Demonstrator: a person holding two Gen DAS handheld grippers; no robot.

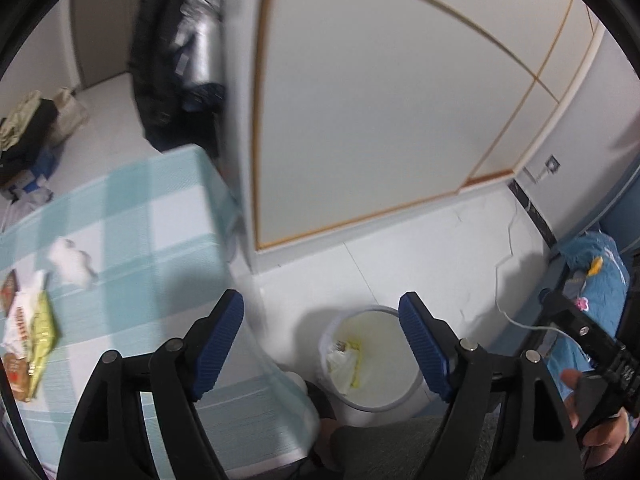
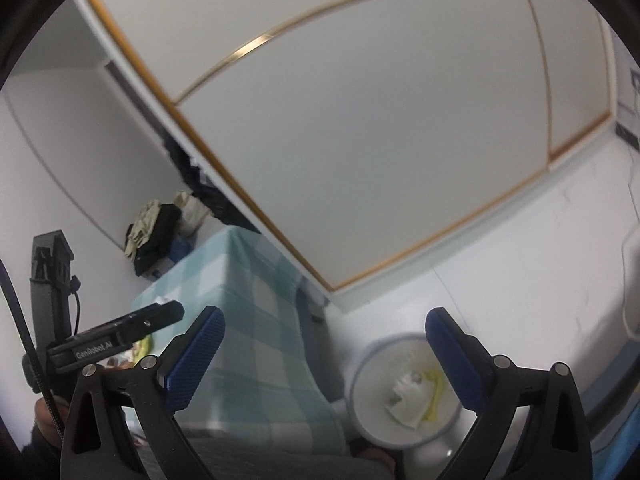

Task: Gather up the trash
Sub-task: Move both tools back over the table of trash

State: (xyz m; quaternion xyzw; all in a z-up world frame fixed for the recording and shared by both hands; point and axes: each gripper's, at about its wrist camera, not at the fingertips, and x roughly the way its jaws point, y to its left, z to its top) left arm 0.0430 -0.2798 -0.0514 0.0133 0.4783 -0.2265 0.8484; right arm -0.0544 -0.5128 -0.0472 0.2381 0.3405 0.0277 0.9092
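Left wrist view takes in the white wardrobe (image 1: pixel 360 120) first, filling the wall ahead, with pale floor (image 1: pixel 440 248) below it. Next in size is the table (image 1: pixel 132 216) under its blue-check cloth, at the left. On the floor beside the table's corner stands the white bin (image 1: pixel 404 398), lined, with crumpled paper (image 1: pixel 340 364) and a yellow scrap already lying inside.

Both tools hang over that bin. The left gripper (image 1: pixel 322 344) has its jaws spread wide with nothing between them; the right gripper (image 2: pixel 324 356) is likewise wide and empty, the bin showing between its pads in the right wrist view. I judge a drop to be just done, or a fresh pick about to start.

Trash left to collect lies on the table: a white tissue wad (image 1: pixel 72 260) near the middle of the cloth, and snack wrappers (image 1: pixel 30 332) at the left edge, partly cut off by the frame. The next move calls for swinging one gripper back over the table, closing on the soft wad without pinching the cloth, then carrying it to the bin.

Around: a dark bag (image 1: pixel 160 80) hanging by the wardrobe, a clothes pile (image 1: pixel 24 136) on the far floor, blue bedding (image 1: pixel 592 280) at right, and a thin white cable (image 1: pixel 520 320) trailing near the bin, which could snag a low pass.
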